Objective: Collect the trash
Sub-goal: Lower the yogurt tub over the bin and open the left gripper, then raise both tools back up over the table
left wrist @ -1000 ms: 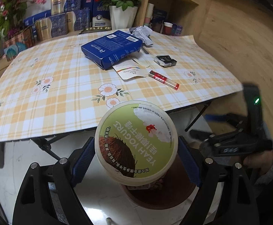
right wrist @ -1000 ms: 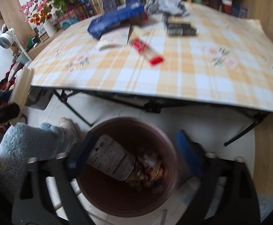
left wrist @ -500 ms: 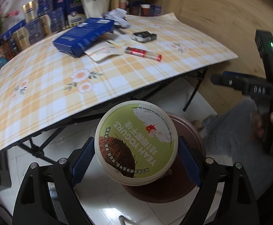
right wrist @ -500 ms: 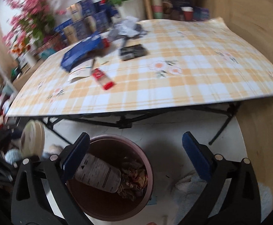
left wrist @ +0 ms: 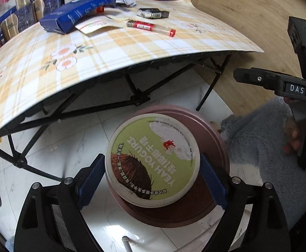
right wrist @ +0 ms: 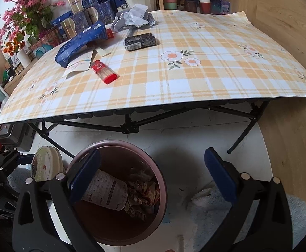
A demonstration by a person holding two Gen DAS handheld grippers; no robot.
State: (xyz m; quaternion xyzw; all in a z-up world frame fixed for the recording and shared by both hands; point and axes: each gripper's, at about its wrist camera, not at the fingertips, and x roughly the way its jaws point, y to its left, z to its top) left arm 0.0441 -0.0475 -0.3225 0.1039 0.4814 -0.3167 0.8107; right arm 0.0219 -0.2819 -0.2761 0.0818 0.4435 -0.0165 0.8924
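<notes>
Holding a yogurt tub [left wrist: 153, 159] in my left jaws [left wrist: 153, 174], blue pads pressing on both sides of it, lid facing the camera, right over the brown bin [left wrist: 213, 130] on the floor by the table [left wrist: 131, 48]. Left jaws have just been opening a touch, tub between them, but the pads look to be on it yet, so I read it as gripped, not dropped. Step in hand: the drop of this tub. From the right wrist view the tub [right wrist: 45, 163] sits at the bin's left rim rather than dead centre, so my judgement is the next move wants a small shift inward over the mouth, then a full release. Bin [right wrist: 153, 168] already holds a labelled bottle [right wrist: 104, 191] and crumpled wrappers [right wrist: 142, 191], with room left. Right jaws [right wrist: 153, 178] are wide apart with nothing between them, hanging above the bin and the floor beside it. Left on the table: blue box [right wrist: 81, 42], paper sachet [right wrist: 77, 66], red-capped tube [right wrist: 103, 72], dark packet [right wrist: 141, 41], crumpled paper [right wrist: 134, 17]. In the way: the right handle and the person's fuzzy grey sleeve [left wrist: 258, 138] sit close by the bin's right side, and the table edge and its black legs [left wrist: 136, 98] overhang close behind. Flower pot and boxes at the back look like decor, not trash.
</notes>
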